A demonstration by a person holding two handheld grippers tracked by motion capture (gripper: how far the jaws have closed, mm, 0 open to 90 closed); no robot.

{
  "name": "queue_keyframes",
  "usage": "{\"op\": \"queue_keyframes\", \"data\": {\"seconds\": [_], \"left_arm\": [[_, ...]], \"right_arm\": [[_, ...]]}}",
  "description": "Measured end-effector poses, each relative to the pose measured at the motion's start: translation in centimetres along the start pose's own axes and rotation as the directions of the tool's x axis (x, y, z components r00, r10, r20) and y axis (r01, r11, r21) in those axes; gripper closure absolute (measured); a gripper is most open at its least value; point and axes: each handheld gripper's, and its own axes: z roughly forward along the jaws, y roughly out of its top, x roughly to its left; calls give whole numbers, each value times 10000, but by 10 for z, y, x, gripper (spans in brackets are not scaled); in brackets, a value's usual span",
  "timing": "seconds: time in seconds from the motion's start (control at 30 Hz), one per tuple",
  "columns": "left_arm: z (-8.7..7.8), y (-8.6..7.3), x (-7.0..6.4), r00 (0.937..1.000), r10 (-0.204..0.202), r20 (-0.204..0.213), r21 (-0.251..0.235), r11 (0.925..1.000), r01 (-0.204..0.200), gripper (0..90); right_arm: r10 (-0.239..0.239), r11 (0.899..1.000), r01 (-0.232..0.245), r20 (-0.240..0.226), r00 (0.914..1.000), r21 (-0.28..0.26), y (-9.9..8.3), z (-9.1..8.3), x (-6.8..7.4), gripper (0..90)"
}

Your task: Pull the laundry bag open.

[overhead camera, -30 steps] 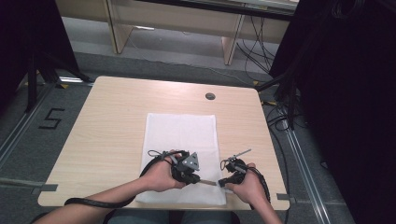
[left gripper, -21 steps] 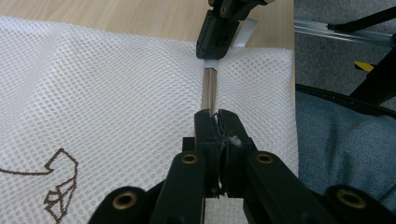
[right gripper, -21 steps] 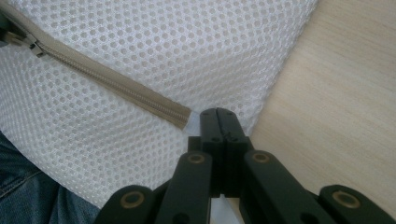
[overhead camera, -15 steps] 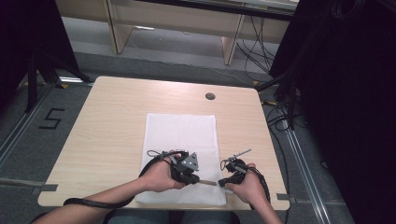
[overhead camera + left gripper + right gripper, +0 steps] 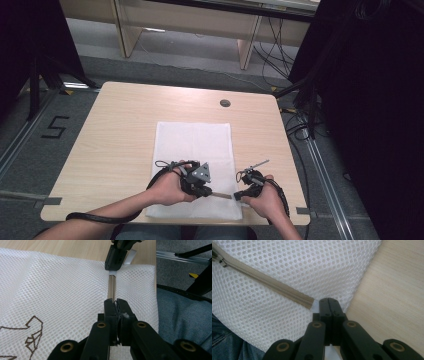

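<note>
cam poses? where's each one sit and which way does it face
High view: above the person's side, facing forward and down at table; forearms, both hands show.
Left gripper view: on left gripper, looking along zipper; own jaws, a knee show.
Right gripper view: on right gripper, facing down at mesh bag; own jaws show.
Shared: bag, zipper.

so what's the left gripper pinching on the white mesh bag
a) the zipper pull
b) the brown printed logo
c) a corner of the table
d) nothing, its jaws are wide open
a: in the left gripper view the left gripper has its jaws closed on the zipper pull, at the near end of the beige zipper of the mesh bag, while the right gripper grips the far end.
</note>
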Motion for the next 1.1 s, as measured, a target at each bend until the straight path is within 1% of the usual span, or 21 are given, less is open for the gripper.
{"op": "queue_keyframes", "data": {"seconds": [0.07,0.17,0.2,0.37,0.63,0.77,0.8,0.83,0.87,0.97,1.03,1.07,1.1], "left_arm": [[0,0,-1,9999,-127,14,-1,9999,127,874],[0,-1,-1,9998,-174,29,-20,9998,174,874],[0,-1,-2,9997,-250,30,-95,9996,250,874],[-4,-2,0,9998,-207,-5,-102,9997,207,874],[-5,-3,-1,9997,-256,45,-112,9996,256,874],[-7,-3,0,9999,-121,28,-86,9999,121,874],[-8,-4,-1,9996,-292,23,-104,9995,292,874],[-8,-4,-1,9995,-311,25,-119,9994,312,874],[-9,-4,0,9998,-179,33,-94,9998,180,874],[-10,-5,0,9996,-271,0,-110,9996,271,874],[-11,-6,0,9997,-256,16,-74,9996,256,875],[-11,-6,0,9997,-256,25,-132,9996,256,874],[-12,-6,0,9999,-150,-12,-92,9998,150,874]], "right_arm": [[9,10000,-9,0,10000,-5,0,0,0,900],[7,10000,-7,-4,10000,-6,0,0,0,900],[8,10000,-8,-7,10000,-7,0,0,0,900],[8,10000,-8,-1,10000,-5,0,0,0,900],[8,10000,-8,4,10000,-2,0,0,0,900],[16,10000,-16,-11,10000,-13,0,0,0,900],[11,10000,-11,-5,10000,-12,0,0,0,900],[10,10000,-10,-7,10000,-14,0,0,0,900],[11,10000,-11,-6,10000,-11,0,0,0,900],[6,10000,-6,0,10000,-8,0,0,0,900],[11,10000,-11,0,10000,-4,0,0,0,900],[15,10000,-15,4,10000,-7,0,0,0,900],[6,10000,-6,6,10000,-4,0,0,0,900]]}}
